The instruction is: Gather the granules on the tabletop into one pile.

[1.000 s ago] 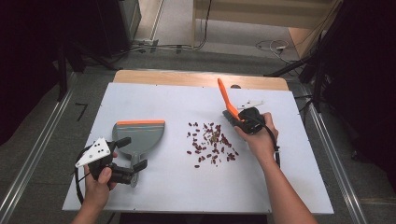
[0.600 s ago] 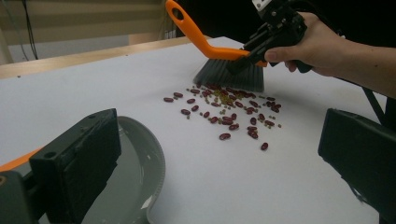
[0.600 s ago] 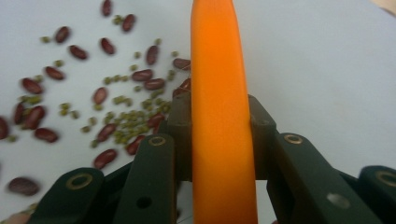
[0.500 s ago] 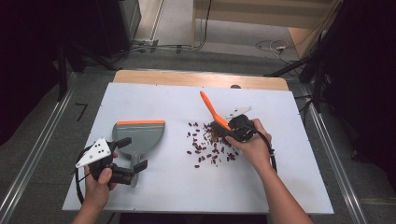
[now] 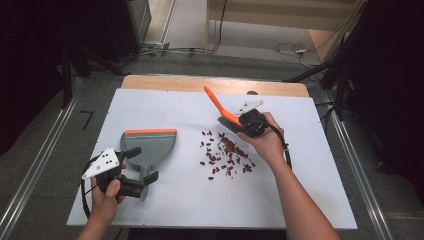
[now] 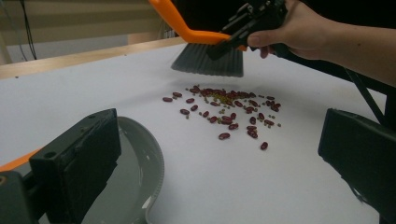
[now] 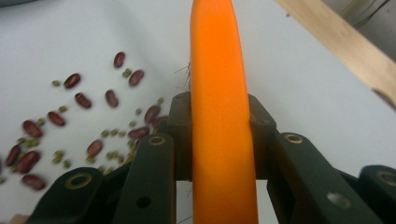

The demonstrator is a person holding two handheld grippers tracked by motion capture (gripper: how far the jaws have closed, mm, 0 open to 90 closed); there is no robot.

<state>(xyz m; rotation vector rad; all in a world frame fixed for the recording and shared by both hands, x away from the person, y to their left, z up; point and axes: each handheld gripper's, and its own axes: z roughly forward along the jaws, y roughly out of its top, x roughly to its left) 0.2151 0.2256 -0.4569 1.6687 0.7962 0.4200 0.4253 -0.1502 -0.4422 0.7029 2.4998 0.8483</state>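
Left gripper [image 5: 142, 180]: nearest the desk's front edge, jaws spread wide on either side of the dustpan's handle, not pressing it.
Dustpan [image 5: 150, 147]: grey with an orange lip, flat on the white desk [image 5: 300, 200], mouth facing away from the person.
Beans [image 5: 225, 155]: red and small green ones scattered mid-desk, right of the dustpan.
Right gripper [image 5: 245, 125]: clamped on the brush.
Brush [image 5: 222, 114]: orange handle, bristles at the beans' far edge.
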